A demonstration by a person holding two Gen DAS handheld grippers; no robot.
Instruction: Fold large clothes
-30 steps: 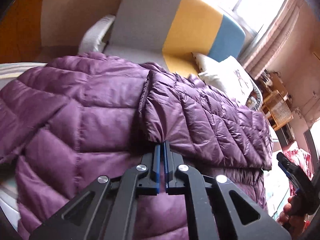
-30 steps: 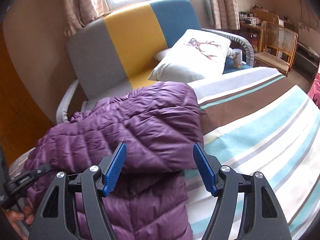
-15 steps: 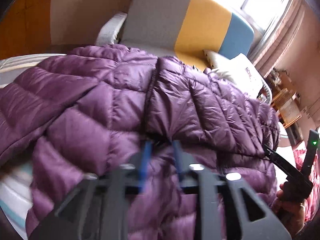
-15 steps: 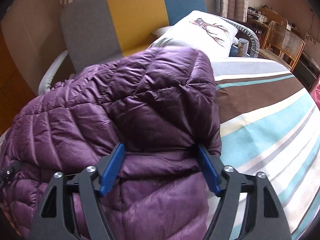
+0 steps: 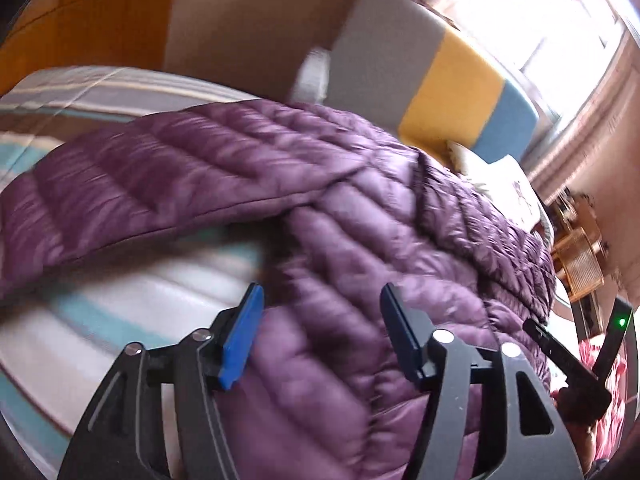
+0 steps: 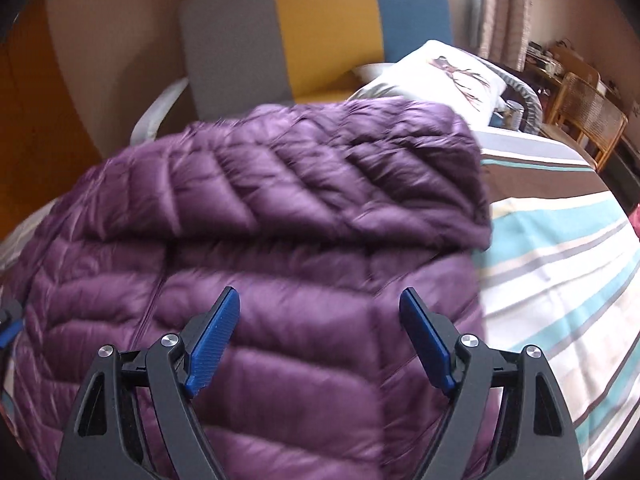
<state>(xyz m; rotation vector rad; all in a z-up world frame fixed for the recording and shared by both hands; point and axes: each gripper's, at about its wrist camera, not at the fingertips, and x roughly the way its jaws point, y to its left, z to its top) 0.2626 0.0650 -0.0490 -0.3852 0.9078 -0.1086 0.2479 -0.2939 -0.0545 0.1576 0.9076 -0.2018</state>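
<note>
A purple quilted down jacket (image 5: 360, 208) lies on the striped bed (image 5: 132, 288). One sleeve stretches out to the left in the left wrist view; the other is folded across the body (image 6: 320, 184) in the right wrist view. My left gripper (image 5: 320, 332) is open and empty above the jacket's lower left part. My right gripper (image 6: 320, 332) is open and empty above the jacket's front, near its right edge. The right gripper also shows at the far right of the left wrist view (image 5: 568, 364).
The bed's striped cover (image 6: 560, 264) lies bare to the right of the jacket. A grey, yellow and blue sofa (image 6: 316, 28) stands behind the bed with a white pillow (image 6: 440, 76). A wicker chair (image 6: 588, 120) stands at far right.
My left gripper has opened, let go of the jacket and pulled back leftward. My right gripper stayed open and drew back a little from the folded sleeve.
</note>
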